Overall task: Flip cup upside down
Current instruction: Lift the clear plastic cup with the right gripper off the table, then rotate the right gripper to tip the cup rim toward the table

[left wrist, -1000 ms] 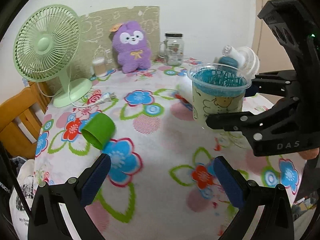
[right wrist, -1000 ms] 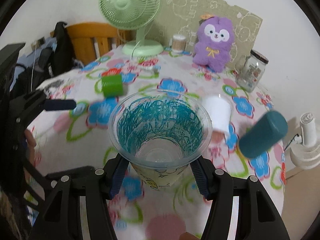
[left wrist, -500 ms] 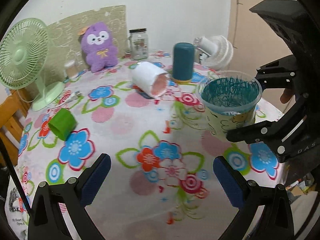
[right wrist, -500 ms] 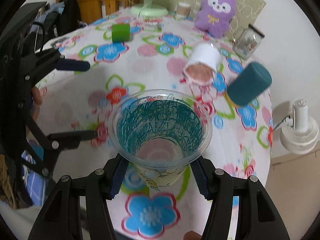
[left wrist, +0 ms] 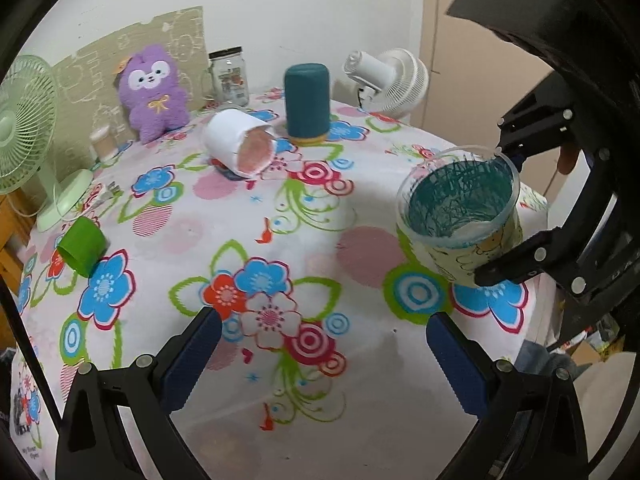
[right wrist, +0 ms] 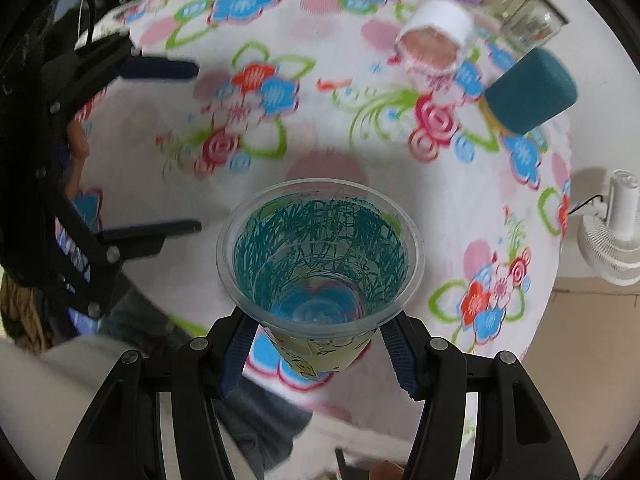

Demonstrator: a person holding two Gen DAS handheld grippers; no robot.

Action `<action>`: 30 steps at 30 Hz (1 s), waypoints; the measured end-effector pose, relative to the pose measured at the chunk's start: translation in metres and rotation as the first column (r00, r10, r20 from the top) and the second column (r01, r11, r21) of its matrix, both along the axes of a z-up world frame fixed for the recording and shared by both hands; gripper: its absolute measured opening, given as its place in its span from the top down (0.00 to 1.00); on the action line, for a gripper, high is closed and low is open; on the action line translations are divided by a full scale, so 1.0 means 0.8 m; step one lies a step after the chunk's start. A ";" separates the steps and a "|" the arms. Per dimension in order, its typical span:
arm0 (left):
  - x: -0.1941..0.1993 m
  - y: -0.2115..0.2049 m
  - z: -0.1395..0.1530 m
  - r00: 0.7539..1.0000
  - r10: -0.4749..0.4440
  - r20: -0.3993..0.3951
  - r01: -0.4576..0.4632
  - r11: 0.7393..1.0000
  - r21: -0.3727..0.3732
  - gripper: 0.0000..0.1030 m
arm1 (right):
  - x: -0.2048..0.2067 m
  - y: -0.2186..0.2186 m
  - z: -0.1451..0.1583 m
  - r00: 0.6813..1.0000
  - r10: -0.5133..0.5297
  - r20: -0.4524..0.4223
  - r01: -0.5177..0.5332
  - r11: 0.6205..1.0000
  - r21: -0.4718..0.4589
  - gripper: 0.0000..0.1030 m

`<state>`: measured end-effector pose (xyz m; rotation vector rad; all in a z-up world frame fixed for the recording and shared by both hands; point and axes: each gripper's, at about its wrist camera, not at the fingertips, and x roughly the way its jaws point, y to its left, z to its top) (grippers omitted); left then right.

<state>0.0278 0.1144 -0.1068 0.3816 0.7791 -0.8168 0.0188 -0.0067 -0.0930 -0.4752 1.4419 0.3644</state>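
My right gripper (right wrist: 318,354) is shut on a clear plastic cup (right wrist: 320,256) with teal scribbles and a yellow cartoon print. It holds the cup in the air above the near right part of the flowered table. In the left wrist view the cup (left wrist: 460,216) is tilted, its mouth turned toward the camera, with the right gripper's black arms around its base. My left gripper (left wrist: 320,352) is open and empty over the table's front, to the left of the cup. It also shows in the right wrist view (right wrist: 160,148).
On the flowered tablecloth (left wrist: 280,240) lie a white cup (left wrist: 240,144) on its side and a green cup (left wrist: 82,244) on its side. A teal cup (left wrist: 307,104) stands upside down. A purple plush (left wrist: 154,92), a jar (left wrist: 229,76), a green fan (left wrist: 24,120) and a white fan (left wrist: 392,80) stand at the back.
The right gripper has carried the cup toward the near right edge and tilted its mouth toward the left camera. The left gripper has drawn back and stayed open.
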 end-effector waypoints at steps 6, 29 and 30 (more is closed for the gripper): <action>-0.012 -0.006 -0.003 1.000 -0.020 0.005 0.020 1.000 0.012 0.00 | 0.008 0.003 -0.018 0.993 0.045 -0.113 -0.056 0.994 -0.094 0.39; 0.000 0.010 -0.009 0.997 0.048 -0.068 -0.050 0.998 -0.028 0.00 | 0.057 0.018 -0.010 0.990 0.078 -0.119 -0.081 0.996 -0.025 0.32; 0.001 0.010 -0.008 0.996 0.052 -0.073 -0.054 0.998 -0.033 0.00 | 0.057 0.020 -0.004 0.990 0.077 -0.115 -0.080 0.997 -0.017 0.28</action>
